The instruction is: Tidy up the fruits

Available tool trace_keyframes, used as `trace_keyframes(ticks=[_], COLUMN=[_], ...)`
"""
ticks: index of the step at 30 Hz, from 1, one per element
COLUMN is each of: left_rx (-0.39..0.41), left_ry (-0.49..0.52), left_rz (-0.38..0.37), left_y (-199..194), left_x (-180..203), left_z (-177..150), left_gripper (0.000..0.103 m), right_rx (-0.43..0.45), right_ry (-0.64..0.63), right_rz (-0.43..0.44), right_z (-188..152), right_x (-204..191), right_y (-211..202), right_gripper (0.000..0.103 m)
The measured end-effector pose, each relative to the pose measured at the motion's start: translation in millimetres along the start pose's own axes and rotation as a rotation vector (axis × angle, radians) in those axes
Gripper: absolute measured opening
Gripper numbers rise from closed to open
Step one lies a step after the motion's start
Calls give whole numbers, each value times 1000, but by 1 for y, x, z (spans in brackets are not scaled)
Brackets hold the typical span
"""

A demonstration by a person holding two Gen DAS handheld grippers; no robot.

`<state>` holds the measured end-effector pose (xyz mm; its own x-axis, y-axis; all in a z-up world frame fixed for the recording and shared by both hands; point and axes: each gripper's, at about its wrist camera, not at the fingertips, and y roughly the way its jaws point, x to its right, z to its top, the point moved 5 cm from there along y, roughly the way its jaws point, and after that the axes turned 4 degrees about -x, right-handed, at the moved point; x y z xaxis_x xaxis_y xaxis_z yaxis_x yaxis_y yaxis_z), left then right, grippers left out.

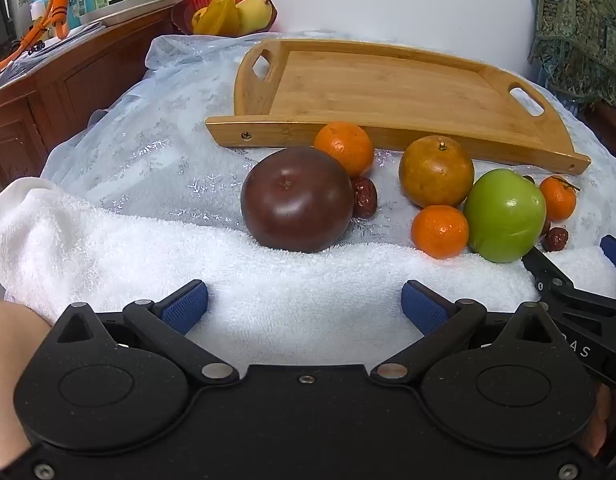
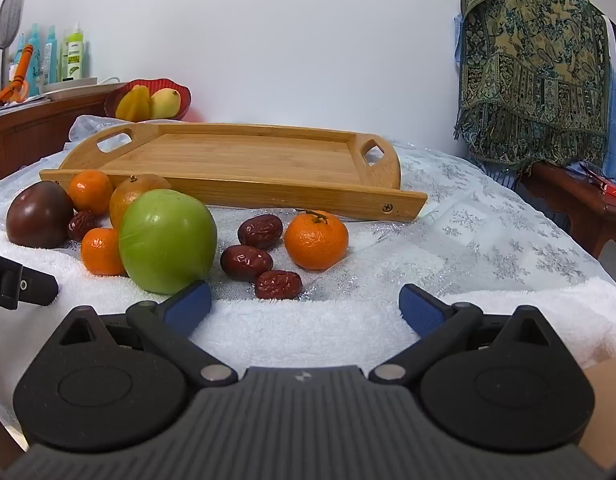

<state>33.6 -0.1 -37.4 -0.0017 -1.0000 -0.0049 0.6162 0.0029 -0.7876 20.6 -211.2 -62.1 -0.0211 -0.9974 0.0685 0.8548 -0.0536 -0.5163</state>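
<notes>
Fruits (image 2: 167,240) on lace-covered table (image 2: 487,232) w/ towel (image 1: 268,280), tray (image 1: 387,84) behind.

Both views were bright and evenly lit by soft, diffuse light, the white wall (image 2: 308,40) nearly blown out. Small highlights sat on top of the green apple (image 1: 504,215) and the dark purple fruit (image 1: 298,199), with only faint, short shadows beneath them on the white towel (image 1: 148,248). Fisheye distortion bowed the wooden tray (image 2: 236,160) and curved the frame edges, where dark vignetting filled the corners. Focus was sharp at centre, softer toward the upper left.
</notes>
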Motion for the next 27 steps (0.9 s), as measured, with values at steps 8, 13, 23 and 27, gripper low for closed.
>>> trace_keyframes(ticks=[8,13,23,27], left_rx=[3,2,0,0], left_ry=[8,10,11,11], left_rz=[14,3,5,5], left_y=[8,2,1,1], left_x=[2,1,1,1], left_z=[-5,-1,-1,-2], left_gripper=[103,103,103,103], right_rx=[2,4,6,7], right_ry=[-4,-6,-8,-8], right_rz=[-3,-2,-3,-3], right_z=[0,0,0,0], right_x=[-1,-1,-1,-1], right_y=[0,-1,-1,-1], right_gripper=[103,103,103,103])
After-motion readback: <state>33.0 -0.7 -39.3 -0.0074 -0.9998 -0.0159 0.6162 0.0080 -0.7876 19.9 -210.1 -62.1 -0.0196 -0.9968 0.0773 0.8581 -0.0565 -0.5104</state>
